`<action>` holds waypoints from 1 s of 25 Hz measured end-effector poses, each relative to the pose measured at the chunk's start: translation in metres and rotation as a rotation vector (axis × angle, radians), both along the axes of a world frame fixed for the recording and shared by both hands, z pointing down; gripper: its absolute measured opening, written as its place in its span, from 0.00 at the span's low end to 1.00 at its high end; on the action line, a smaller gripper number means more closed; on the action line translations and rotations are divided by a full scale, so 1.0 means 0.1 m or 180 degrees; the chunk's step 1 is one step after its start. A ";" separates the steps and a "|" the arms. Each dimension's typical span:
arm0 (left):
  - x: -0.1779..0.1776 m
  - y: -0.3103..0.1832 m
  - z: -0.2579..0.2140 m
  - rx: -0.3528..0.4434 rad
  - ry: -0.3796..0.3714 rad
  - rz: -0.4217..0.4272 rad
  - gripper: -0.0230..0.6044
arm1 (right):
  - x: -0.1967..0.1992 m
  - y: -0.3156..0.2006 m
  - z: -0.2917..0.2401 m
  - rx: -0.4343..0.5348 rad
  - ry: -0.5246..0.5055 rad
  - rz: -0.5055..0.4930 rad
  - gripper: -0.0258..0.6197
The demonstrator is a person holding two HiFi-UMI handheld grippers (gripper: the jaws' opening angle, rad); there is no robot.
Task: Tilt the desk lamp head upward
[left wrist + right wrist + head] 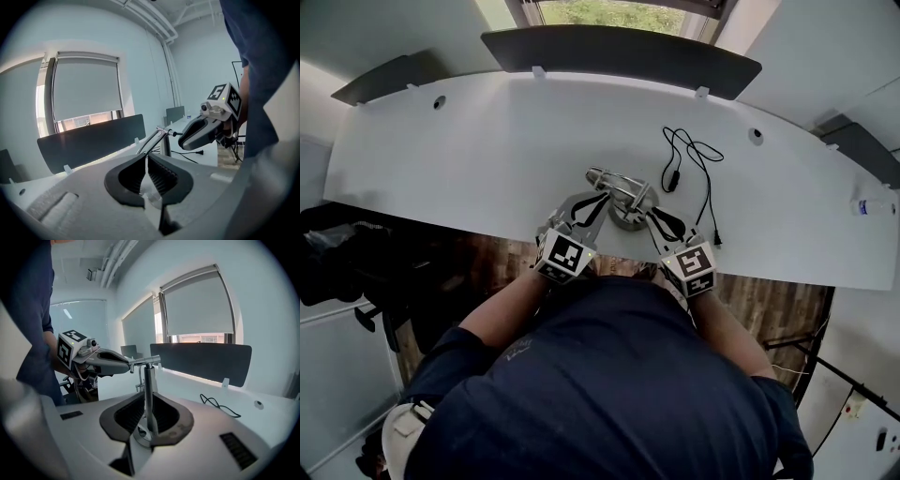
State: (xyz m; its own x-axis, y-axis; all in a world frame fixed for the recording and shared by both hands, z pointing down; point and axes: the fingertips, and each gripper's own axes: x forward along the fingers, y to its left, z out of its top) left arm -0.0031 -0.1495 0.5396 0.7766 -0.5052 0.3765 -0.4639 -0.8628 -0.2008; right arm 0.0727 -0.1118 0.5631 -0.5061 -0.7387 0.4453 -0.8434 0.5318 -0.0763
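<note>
A silver desk lamp stands near the front edge of the white desk on a round base. My left gripper reaches in from the left. In the left gripper view its jaws are shut on the thin end of the lamp head. The right gripper view shows that bar lying level on top of the post. My right gripper straddles the post just above the base, slightly open, pads close beside it.
A black power cable lies looped on the desk right of the lamp. A dark divider screen runs along the desk's far edge. A small bottle sits at the far right. The desk's front edge is right under the grippers.
</note>
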 end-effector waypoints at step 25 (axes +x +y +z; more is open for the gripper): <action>0.08 -0.33 0.42 0.0408 -0.0703 -0.0145 0.15 | -0.15 -0.27 0.34 -0.0035 0.0512 -0.0343 0.25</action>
